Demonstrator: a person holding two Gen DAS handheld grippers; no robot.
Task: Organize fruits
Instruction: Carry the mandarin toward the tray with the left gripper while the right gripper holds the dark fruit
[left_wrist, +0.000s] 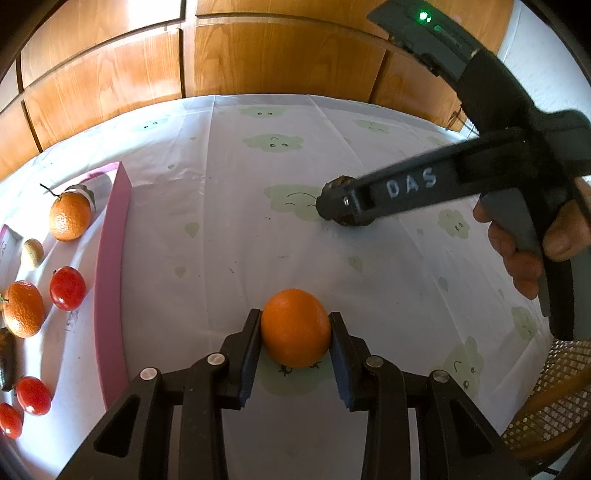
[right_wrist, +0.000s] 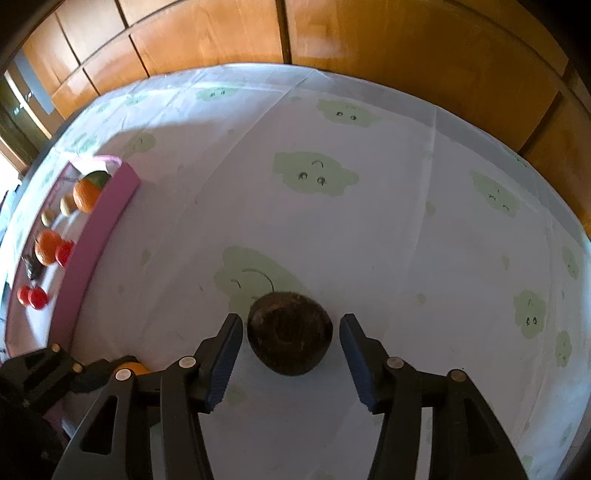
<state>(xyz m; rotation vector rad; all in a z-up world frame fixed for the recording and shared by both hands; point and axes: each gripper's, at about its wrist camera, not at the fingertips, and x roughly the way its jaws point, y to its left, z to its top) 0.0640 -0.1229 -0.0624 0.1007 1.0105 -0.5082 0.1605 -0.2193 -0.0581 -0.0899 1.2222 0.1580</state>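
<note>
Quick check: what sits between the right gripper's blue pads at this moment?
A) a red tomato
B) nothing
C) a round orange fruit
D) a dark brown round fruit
D: in the right wrist view a dark brown round fruit lies on the cloud-print tablecloth between the right gripper's blue pads, gaps showing on both sides.

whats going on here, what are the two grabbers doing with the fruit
A person is sorting fruit with a handheld gripper in each hand. The left gripper is shut on an orange resting on the cloud-print tablecloth. The right gripper straddles a dark brown fruit, with gaps between pads and fruit. Off to the side, a pink-walled tray already holds oranges, tomatoes and other fruit.
</note>
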